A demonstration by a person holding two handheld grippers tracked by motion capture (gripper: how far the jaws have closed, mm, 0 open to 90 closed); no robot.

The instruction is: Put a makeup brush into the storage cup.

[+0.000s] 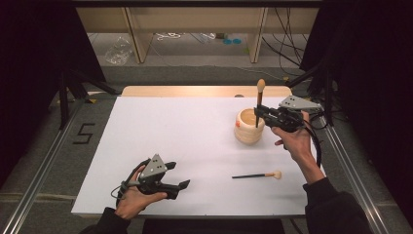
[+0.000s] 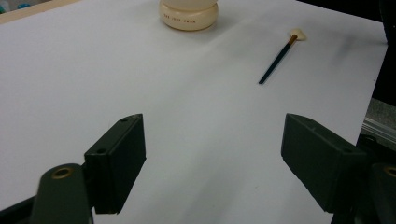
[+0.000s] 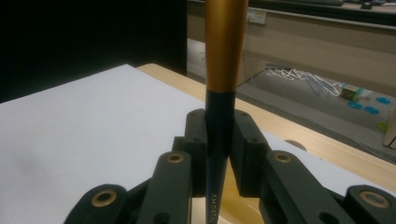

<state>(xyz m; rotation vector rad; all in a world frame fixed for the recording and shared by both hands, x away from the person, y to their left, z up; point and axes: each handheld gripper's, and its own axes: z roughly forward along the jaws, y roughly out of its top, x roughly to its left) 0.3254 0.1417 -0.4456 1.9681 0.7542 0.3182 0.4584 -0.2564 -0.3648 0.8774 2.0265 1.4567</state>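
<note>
- Right hand-held gripper (image 1: 258, 113) pinches makeup brush (image 1: 259, 100) upright above cream holder (image 1: 249, 126).
- Brush judged light, stiff, slender; grip dark handle, not bristles.
- Left hand-held gripper (image 1: 181, 187) spread, idle on table (image 1: 195, 146).

White tabletop (image 1: 195, 146): its broad left and middle stretches lay bare, giving open passage from the near edge to the far wooden strip. Obstacles stood to the right: a cream pot (image 1: 249, 127) upright, with the right gripper (image 1: 258, 113) directly above its mouth, jaws closed on an upright brush (image 1: 260, 97). A second brush (image 1: 256, 175) lay flat, nearer the front edge, well apart from the pot. The left gripper (image 1: 180, 187), jaws wide, occupied the front-left corner, with bare tabletop ahead of it.
</note>
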